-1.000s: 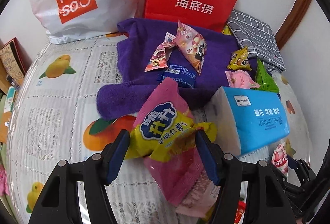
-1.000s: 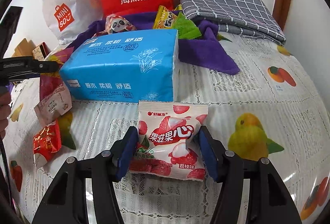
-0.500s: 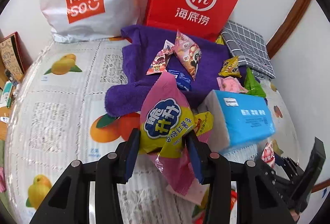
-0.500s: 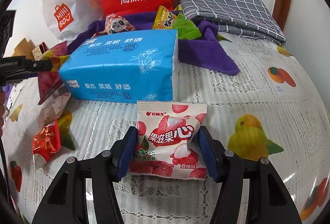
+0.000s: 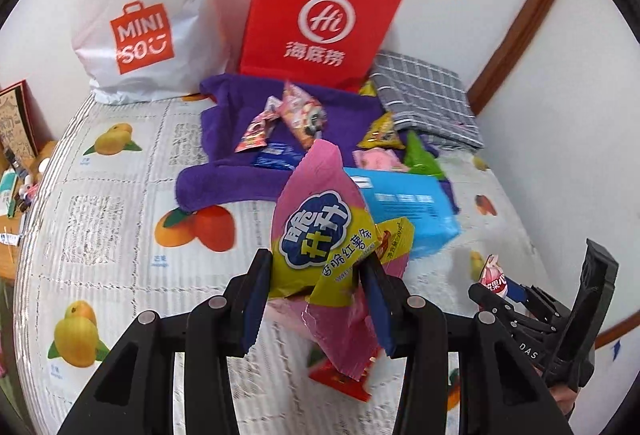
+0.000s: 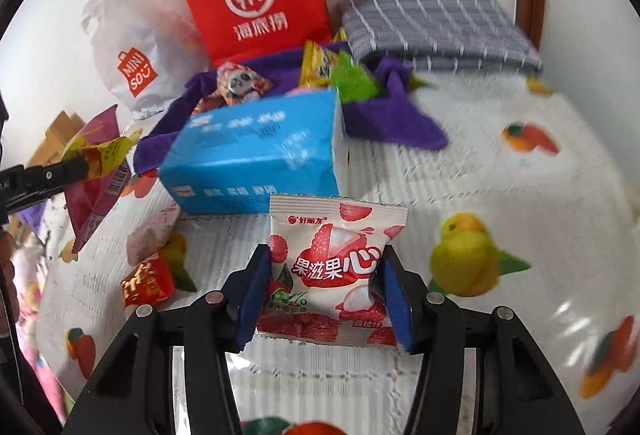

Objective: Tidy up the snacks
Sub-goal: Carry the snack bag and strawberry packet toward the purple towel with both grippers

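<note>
While my left gripper (image 5: 316, 299) pinches a pink-yellow chip bag (image 5: 320, 231), my right gripper (image 6: 326, 295) clamps a lychee candy pack (image 6: 334, 267); ahead of both fingertips, purple towel (image 5: 224, 179) w/ loose snacks, beyond a blue tissue pack (image 6: 256, 155).

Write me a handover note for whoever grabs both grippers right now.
Left gripper: jaws shut on the pink-and-yellow sweet potato chip bag, held above the table.
Right gripper: jaws shut on the lychee gummy packet.
Done: several snacks lie on the purple towel in front of the red paper bag.
Left: place both held packets; a red packet and a pale pink one remain on the tablecloth beside the blue tissue pack.
</note>
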### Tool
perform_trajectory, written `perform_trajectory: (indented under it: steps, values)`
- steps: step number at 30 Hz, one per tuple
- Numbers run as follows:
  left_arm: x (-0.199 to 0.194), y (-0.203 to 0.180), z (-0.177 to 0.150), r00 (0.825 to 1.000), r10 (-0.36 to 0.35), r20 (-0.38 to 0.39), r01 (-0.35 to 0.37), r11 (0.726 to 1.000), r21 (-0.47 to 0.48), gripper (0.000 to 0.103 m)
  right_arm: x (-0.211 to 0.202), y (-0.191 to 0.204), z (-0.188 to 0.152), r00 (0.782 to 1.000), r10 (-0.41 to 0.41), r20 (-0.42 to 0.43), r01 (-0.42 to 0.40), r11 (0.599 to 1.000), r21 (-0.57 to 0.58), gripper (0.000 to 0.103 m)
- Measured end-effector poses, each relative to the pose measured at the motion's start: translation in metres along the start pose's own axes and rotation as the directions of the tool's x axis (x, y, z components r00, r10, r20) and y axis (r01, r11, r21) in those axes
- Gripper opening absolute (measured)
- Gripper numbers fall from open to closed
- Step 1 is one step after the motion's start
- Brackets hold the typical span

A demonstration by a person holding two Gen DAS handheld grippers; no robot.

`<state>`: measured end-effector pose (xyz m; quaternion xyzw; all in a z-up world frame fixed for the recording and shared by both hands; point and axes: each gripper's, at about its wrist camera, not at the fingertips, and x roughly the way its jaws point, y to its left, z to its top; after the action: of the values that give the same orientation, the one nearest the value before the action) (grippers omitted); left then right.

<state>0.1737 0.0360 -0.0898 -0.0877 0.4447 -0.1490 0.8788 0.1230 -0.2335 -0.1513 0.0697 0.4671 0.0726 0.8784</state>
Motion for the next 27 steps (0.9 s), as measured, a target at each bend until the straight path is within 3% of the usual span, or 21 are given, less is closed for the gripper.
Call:
perform_trajectory:
  steps: [11,27]
  values:
    - [-0.030,-0.036,-0.010,0.998,-0.052,0.033,0.051,0.997,0.053,0.043,-0.055,0.002,0.009,0.998,-0.011,0.065,0.008,0.999,0.043,0.053]
    - [-0.050,-0.045,-0.011,0.995,-0.070,0.068,0.065,0.995,0.074,0.043,-0.094,0.027,0.035,0.991,0.022,0.134,-0.026,0.999,0.027,0.053]
